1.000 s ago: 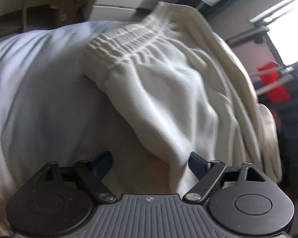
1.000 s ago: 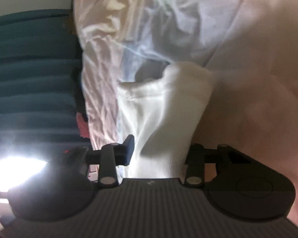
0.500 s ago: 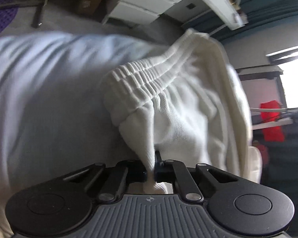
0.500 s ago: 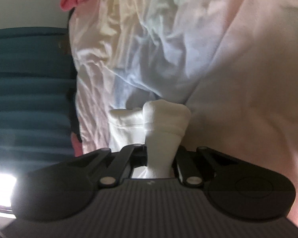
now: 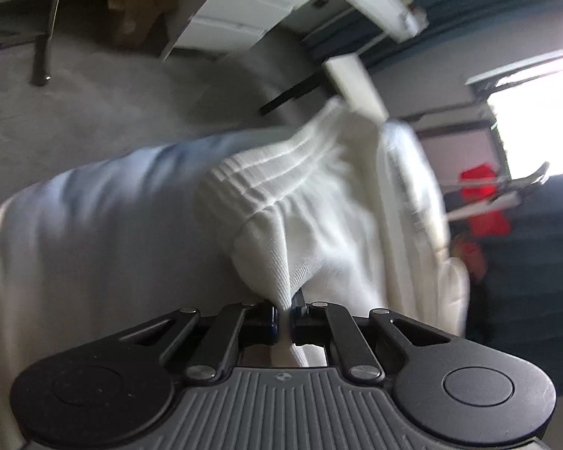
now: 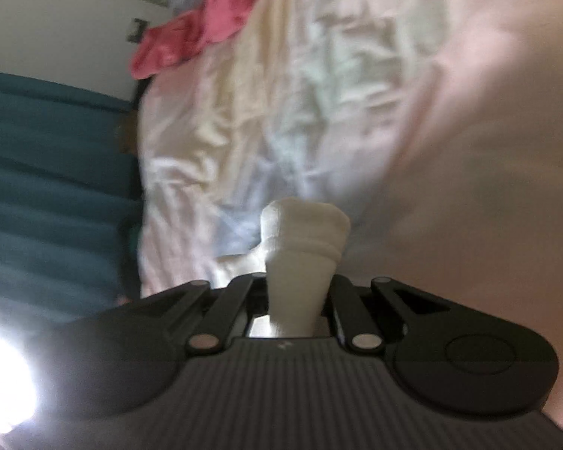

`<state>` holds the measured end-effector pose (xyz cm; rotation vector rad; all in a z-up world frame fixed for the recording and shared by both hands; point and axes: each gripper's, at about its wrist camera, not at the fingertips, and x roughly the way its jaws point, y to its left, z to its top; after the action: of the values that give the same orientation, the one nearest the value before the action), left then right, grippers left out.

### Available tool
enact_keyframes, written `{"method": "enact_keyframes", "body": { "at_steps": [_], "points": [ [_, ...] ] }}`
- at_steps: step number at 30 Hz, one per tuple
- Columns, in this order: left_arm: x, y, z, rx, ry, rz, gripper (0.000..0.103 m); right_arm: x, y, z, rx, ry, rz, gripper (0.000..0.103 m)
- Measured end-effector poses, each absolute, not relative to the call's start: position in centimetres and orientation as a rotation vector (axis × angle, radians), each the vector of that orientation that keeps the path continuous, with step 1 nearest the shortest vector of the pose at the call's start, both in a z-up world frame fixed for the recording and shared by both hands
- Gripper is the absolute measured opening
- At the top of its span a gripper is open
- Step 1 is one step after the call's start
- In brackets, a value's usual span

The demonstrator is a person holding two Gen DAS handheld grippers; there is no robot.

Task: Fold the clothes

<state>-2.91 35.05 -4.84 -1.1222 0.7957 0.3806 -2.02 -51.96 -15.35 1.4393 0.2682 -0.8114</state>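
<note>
The left gripper (image 5: 284, 313) is clamped on a pinch of the white shorts (image 5: 319, 232), whose waistband rises just ahead of it, while the right gripper (image 6: 296, 300) is clamped on another bunch (image 6: 304, 232), seemingly to lift the garment off the sheet (image 6: 356, 112) for folding.

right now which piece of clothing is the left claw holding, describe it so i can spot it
Find the pale sheet covering the bed; on it lies a cream ribbed-knit garment, pinched by the left claw. Its gathered elastic waistband sets it apart from the smooth sheet.
</note>
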Motion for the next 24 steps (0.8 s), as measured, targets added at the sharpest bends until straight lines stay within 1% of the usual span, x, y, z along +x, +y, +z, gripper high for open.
{"method": "enact_keyframes", "body": {
  "at_steps": [3,5,8,9,10,11,12,13,14,15,16,19,24],
  "points": [
    [-3.4,35.5,-7.0,-1.072,0.851,0.377,0.009,-2.1,-51.6,-16.4,1.467,0.365,-0.879,0.007],
    [-3.6,35.5,-6.8,-1.025,0.849,0.343,0.013,-2.3,-51.6,-16.7,1.489,0.391,-0.888,0.008],
    [-4.1,35.5,-5.5,-0.942,0.793,0.347,0.017,-2.5,-51.5,-16.0,1.468,0.389,-0.865,0.009],
    [-4.4,35.4,-4.7,-0.916,0.781,0.349,0.024,-2.4,-51.3,-15.5,1.439,0.394,-0.864,0.011],
    [-4.8,35.2,-3.9,-0.89,0.769,0.349,0.03,-2.3,-51.1,-14.8,1.401,0.401,-0.868,0.017],
    [-5.1,35.0,-3.1,-0.864,0.751,0.352,0.033,-2.1,-50.9,-14.1,1.349,0.403,-0.878,0.035],
    [-5.4,34.5,-2.0,-0.801,0.723,0.368,0.044,-1.9,-50.5,-13.2,1.288,0.401,-0.892,0.049],
    [-5.7,33.9,-0.8,-0.736,0.693,0.383,0.054,-1.9,-50.2,-12.3,1.234,0.387,-0.903,0.078],
    [-6.0,33.4,0.3,-0.672,0.664,0.399,0.058,-1.9,-49.7,-11.5,1.186,0.366,-0.911,0.087],
    [-6.1,32.4,1.4,-0.593,0.626,0.416,0.067,-2.0,-49.3,-10.7,1.137,0.344,-0.919,0.087],
    [-6.2,31.4,2.3,-0.531,0.594,0.422,0.074,-1.8,-48.8,-9.9,1.092,0.325,-0.909,0.087],
    [-6.1,27.9,4.5,-0.421,0.528,0.367,0.08,-0.8,-47.0,-7.7,0.963,0.279,-0.836,0.087],
    [-4.2,20.6,5.7,-0.324,0.495,0.223,0.082,1.3,-41.7,-4.3,0.712,0.27,-0.582,0.086]
  ]
}}
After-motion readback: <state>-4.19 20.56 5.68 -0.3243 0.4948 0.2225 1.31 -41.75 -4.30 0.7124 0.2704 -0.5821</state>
